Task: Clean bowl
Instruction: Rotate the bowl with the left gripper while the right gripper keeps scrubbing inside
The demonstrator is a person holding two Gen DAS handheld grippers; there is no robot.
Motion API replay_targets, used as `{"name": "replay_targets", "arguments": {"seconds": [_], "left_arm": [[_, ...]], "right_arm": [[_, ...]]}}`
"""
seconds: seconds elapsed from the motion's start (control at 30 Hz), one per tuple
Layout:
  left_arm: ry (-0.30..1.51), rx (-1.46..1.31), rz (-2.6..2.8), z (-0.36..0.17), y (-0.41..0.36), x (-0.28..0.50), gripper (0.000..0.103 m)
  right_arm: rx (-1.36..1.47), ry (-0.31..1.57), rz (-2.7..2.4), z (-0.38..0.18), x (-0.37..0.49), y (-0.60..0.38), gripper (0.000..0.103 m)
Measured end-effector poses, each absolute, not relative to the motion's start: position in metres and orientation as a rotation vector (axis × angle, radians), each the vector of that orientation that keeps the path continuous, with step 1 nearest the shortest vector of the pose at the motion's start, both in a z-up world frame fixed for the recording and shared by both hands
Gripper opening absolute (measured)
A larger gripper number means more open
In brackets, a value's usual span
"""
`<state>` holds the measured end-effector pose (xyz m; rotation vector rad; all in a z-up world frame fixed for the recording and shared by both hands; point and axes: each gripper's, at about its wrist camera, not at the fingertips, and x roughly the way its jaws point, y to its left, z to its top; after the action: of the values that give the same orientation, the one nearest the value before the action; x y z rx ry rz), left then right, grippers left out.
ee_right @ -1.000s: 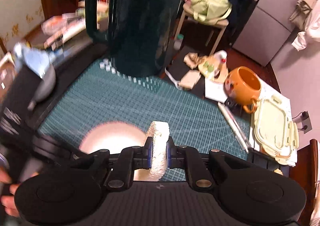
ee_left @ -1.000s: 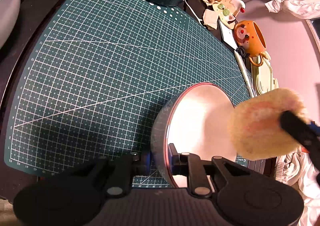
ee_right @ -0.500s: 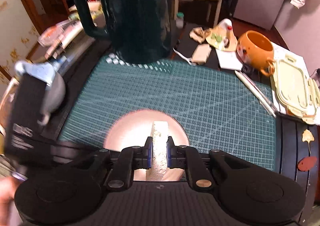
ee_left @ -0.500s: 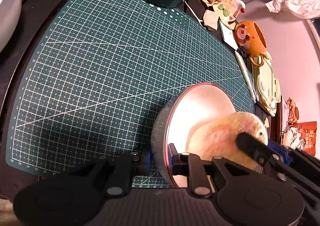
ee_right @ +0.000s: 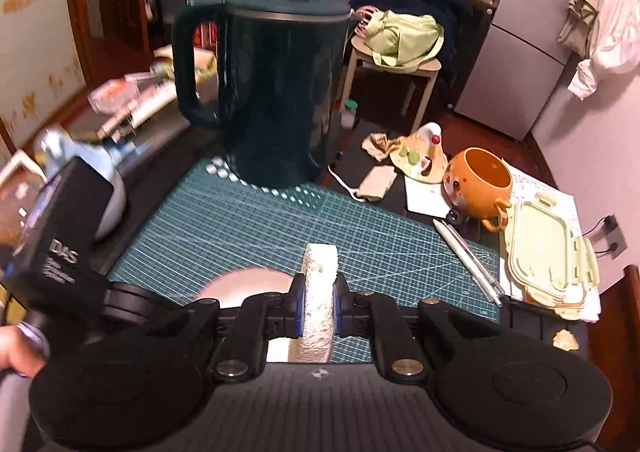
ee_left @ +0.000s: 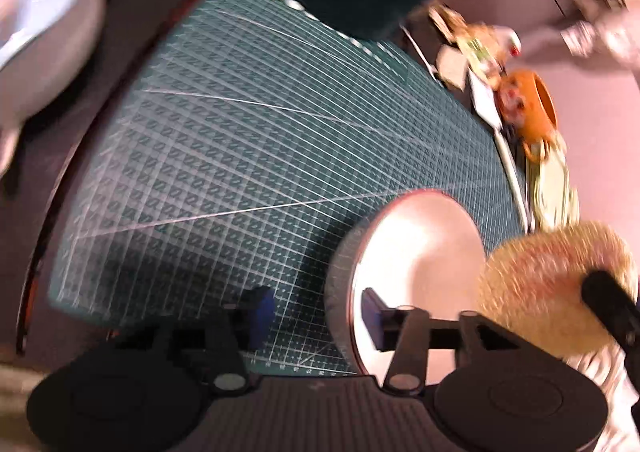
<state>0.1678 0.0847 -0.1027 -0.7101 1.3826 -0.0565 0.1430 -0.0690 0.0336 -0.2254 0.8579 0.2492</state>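
Both claws work near the bowl [ee_left: 416, 276], which sits on the green cutting mat [ee_left: 248, 155], on the side away from the dark kettle [ee_right: 276, 91]. Left claw [ee_left: 316, 312] has just been opening, its jaws apart astride the bowl's rim without pressing it. Right claw [ee_right: 318, 308] is clamped on a round sponge [ee_right: 319, 292], just beside the bowl.

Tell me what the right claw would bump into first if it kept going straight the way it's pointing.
Probably the green cutting mat. The right claw, shut on the sponge, points down past the bowl's right edge, so the sponge would touch first. The dark kettle stands farther back. Depth is unclear.
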Motion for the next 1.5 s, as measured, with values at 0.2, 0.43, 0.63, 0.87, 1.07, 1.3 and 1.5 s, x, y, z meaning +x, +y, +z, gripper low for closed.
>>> {"name": "replay_targets", "arguments": {"seconds": [0.2, 0.43, 0.63, 0.87, 1.07, 1.3, 1.5], "left_arm": [[1.457, -0.836, -0.044, -0.110, 0.073, 0.153, 0.036], [1.431, -0.798, -0.064, -0.105, 0.064, 0.151, 0.016], [1.408, -0.719, -0.084, -0.099, 0.073, 0.168, 0.009], [1.361, -0.678, -0.136, -0.100, 0.072, 0.191, 0.015], [1.355, -0.645, -0.164, -0.095, 0.067, 0.188, 0.019], [1.351, -0.662, -0.172, -0.087, 0.070, 0.176, 0.026], [1.396, -0.592, -0.161, -0.092, 0.054, 0.169, 0.023]], "right_arm": [[-0.167, 0.825, 0.265, 0.046, 0.136, -0.079, 0.012], [-0.119, 0.817, 0.254, 0.050, 0.131, -0.096, 0.012], [-0.084, 0.837, 0.263, 0.048, 0.132, -0.107, 0.012], [-0.094, 0.853, 0.291, 0.038, 0.133, -0.103, 0.012], [-0.109, 0.871, 0.291, 0.027, 0.137, -0.099, 0.012], [-0.107, 0.880, 0.298, 0.025, 0.135, -0.092, 0.012], [-0.086, 0.936, 0.299, 0.006, 0.134, -0.080, 0.012]]}}
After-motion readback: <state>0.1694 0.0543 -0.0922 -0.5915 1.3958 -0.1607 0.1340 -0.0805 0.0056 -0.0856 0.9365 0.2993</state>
